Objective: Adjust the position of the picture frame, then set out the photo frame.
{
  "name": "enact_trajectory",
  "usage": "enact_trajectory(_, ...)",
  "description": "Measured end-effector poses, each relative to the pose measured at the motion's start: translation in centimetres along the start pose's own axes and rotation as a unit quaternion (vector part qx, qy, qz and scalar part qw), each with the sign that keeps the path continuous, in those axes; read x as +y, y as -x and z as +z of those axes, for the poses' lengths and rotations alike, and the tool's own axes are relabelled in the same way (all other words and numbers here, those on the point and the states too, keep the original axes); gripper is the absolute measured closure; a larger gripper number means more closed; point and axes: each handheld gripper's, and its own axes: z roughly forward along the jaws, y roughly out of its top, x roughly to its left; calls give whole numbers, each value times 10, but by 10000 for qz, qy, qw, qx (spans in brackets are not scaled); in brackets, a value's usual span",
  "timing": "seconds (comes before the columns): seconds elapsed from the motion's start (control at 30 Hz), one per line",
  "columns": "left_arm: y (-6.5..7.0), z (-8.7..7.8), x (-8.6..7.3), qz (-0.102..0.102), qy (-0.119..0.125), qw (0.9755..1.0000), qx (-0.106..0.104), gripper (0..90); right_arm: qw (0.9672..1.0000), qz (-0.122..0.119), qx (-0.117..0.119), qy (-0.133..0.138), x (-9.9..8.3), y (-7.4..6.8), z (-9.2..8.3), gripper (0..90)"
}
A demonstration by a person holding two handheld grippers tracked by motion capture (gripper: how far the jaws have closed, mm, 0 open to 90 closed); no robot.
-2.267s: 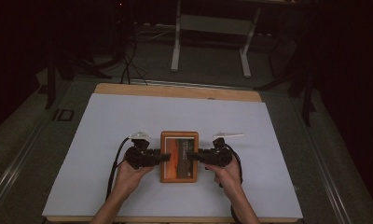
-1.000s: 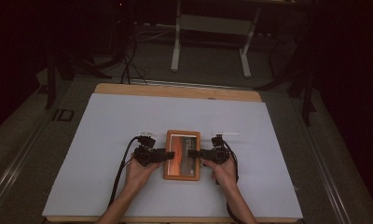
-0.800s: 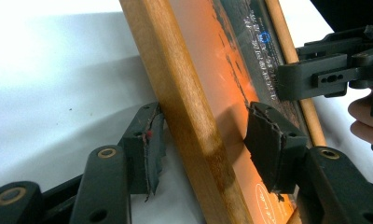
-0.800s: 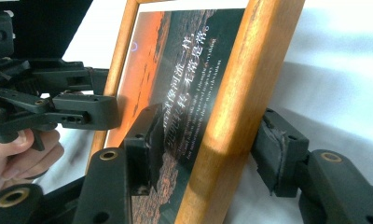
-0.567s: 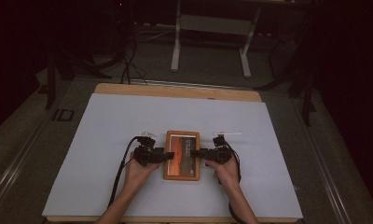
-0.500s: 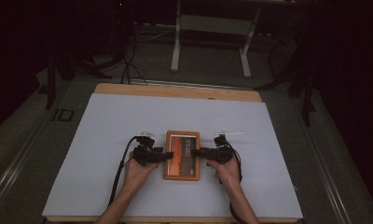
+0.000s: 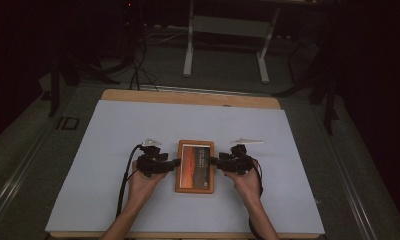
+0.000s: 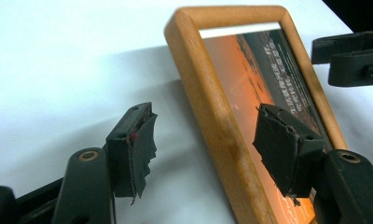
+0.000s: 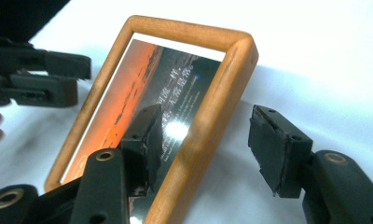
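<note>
Between two grippers [image 7: 177,162] [image 7: 214,161] lies one wooden picture frame [image 7: 195,166].

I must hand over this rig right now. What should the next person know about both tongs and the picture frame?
Left tongs: jaws have just been opening; they straddle the left rail of the wooden picture frame, pads apart from it.
Right tongs: open, straddling the right rail, not pressing.
Frame: lies flat, picture side up, on the white table cover, between both hands.
Done: frame set down, grips loosened.
Left: draw both tongs clear of the rails, probably.
</note>
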Motion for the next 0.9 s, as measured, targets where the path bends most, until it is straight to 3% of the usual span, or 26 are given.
enact_trajectory(0.03, 0, -2, 0, 24, 32, 10000, 39, 379, 9997, -171, -153, 11, 2, -4, -1, 439)
enact_trajectory(0.13, 2, -4, 1, 47, 80, 9999, 69, 379, 9994, -252, -228, 32, 2, -6, -2, 442)
enact_trajectory(0.17, 2, -5, 1, 92, 84, 9999, 97, 379, 9981, -470, -395, 87, 4, -10, -4, 444)
enact_trajectory(0.3, 5, -8, 1, 127, 151, 9997, 119, 379, 9970, -603, -466, 154, 5, -12, -5, 450)
enact_trajectory(0.33, 5, -9, 1, 135, 148, 9997, 106, 379, 9966, -636, -499, 152, 5, -13, -6, 470)
enact_trajectory(0.37, 5, -10, 2, 112, 147, 9998, 82, 379, 9956, -712, -581, 155, 6, -16, -7, 569)
enact_trajectory(0.4, 5, -11, 2, 83, 164, 9998, 54, 379, 9956, -712, -581, 155, 6, -16, -7, 569)
enact_trajectory(0.5, 7, -14, 3, 83, 192, 9998, 9, 380, 9906, -1080, -761, 346, 11, -25, -12, 740)
enact_trajectory(0.53, 7, -14, 3, 83, 192, 9998, 9, 380, 9906, -1080, -761, 346, 11, -25, -12, 740)
enact_trajectory(0.63, 9, -16, 4, 112, 214, 9997, -20, 380, 9865, -1386, -751, 448, 19, -30, -9, 895)
enact_trajectory(0.9, 13, -19, 5, 207, 216, 9995, -26, 381, 9844, -1543, -806, 262, 31, -27, 16, 899)
